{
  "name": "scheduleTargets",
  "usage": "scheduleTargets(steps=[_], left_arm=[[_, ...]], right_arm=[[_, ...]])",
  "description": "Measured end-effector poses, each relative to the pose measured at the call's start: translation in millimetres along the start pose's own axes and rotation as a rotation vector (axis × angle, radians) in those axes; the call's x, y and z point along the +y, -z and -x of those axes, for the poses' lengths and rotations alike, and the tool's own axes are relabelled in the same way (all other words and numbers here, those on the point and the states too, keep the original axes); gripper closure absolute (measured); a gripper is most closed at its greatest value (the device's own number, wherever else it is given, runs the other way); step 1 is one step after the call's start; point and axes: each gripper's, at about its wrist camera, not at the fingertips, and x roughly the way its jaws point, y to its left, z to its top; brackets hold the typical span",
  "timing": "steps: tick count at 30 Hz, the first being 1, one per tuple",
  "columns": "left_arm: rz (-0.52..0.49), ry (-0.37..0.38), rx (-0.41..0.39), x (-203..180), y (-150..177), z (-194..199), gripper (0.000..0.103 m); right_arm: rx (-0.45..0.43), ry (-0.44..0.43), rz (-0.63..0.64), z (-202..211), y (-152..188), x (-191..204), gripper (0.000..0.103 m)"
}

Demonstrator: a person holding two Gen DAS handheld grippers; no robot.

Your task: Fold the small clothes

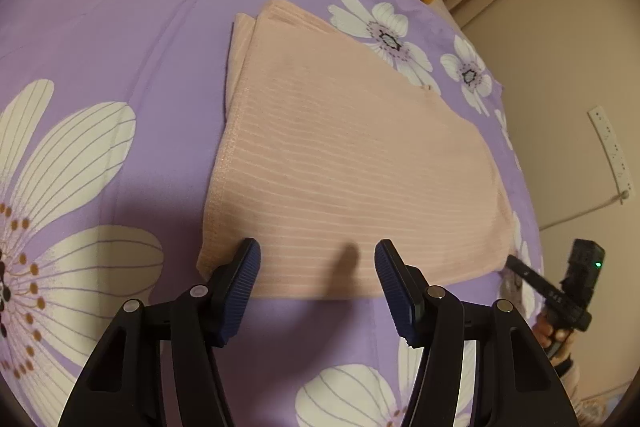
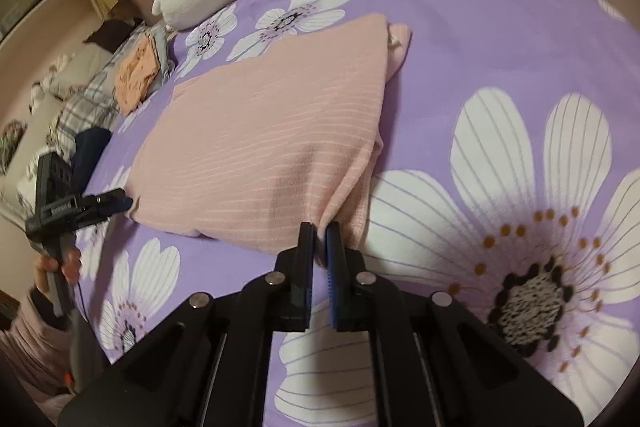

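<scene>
The left gripper [image 1: 317, 259] points steeply down over the bed's near edge, its blue-padded fingers [image 1: 244, 267] spread apart with nothing pressed between them. The right gripper [image 2: 320, 239] also tilts down, its fingers [image 2: 306, 247] pinched together on a corner of the pink garment [image 2: 264, 147]. A hand [image 2: 60, 267] in a pink sleeve [image 2: 32, 343] grips the left handle.

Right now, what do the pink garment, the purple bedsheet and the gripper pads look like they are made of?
Pink garment: soft knit, probably cotton, matte, with fine pale stripes and a stitched hem.
Purple bedsheet: smooth woven cloth with a slight sheen and printed white flowers.
Pads on the left gripper: dark blue ribbed material, likely rubber, set on black, seemingly plastic fingers.
</scene>
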Motion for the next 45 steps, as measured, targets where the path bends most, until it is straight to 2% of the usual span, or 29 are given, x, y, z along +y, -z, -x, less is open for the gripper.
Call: scheduleTargets(steps=[5, 10, 12, 14, 17, 18, 19, 24, 27, 30, 33, 35, 38, 39, 43, 45], left_arm=[[-0.024, -0.024, 0.007, -4, 2, -2, 0.043], [-0.033, -0.037, 0.011, -4, 2, -3, 0.043], [-0.060, -0.065, 0.003, -10, 4, 2, 0.043], [-0.107, -0.100, -0.018, -19, 6, 10, 0.043], [-0.167, -0.118, -0.047, -31, 6, 16, 0.043], [-0.186, -0.114, -0.055, -37, 5, 16, 0.043], [-0.203, -0.105, -0.054, -43, 4, 13, 0.043], [-0.256, -0.138, -0.022, -53, 6, -10, 0.043], [-0.282, -0.171, 0.010, -49, 13, -20, 0.043], [-0.307, -0.184, 0.019, -44, 26, -20, 0.043], [-0.339, -0.189, 0.013, -44, 35, -15, 0.043], [-0.322, -0.178, 0.011, -43, 37, -8, 0.043], [-0.236, -0.123, -0.024, -34, 38, 12, 0.043], [-0.206, -0.115, -0.043, -29, 38, 19, 0.043], [-0.108, -0.088, -0.101, -9, 35, 41, 0.035], [-0.065, -0.094, -0.109, 1, 31, 43, 0.035]], right_arm=[[-0.009, 0.078, 0.078, 21, -10, 1, 0.100], [0.080, 0.184, 0.088, 11, -1, -14, 0.100], [0.081, 0.172, 0.048, 10, 2, -21, 0.096], [0.026, 0.147, 0.031, 19, -2, -18, 0.096], [-0.034, 0.098, 0.064, 26, -12, 2, 0.093], [-0.037, 0.077, 0.080, 25, -14, 10, 0.088], [-0.031, 0.052, 0.103, 19, -19, 20, 0.085], [0.005, 0.002, 0.184, -16, -31, 59, 0.085], [0.069, 0.016, 0.205, -42, -28, 66, 0.085], [0.118, 0.053, 0.231, -51, -11, 67, 0.085], [0.119, 0.067, 0.243, -48, 5, 64, 0.088], [0.118, 0.061, 0.232, -43, 10, 61, 0.088], [0.128, 0.046, 0.209, -34, 11, 58, 0.088], [0.125, 0.041, 0.205, -30, 12, 58, 0.085], [0.082, 0.003, 0.169, -14, 13, 59, 0.063], [0.066, -0.019, 0.145, -11, 11, 60, 0.063]])
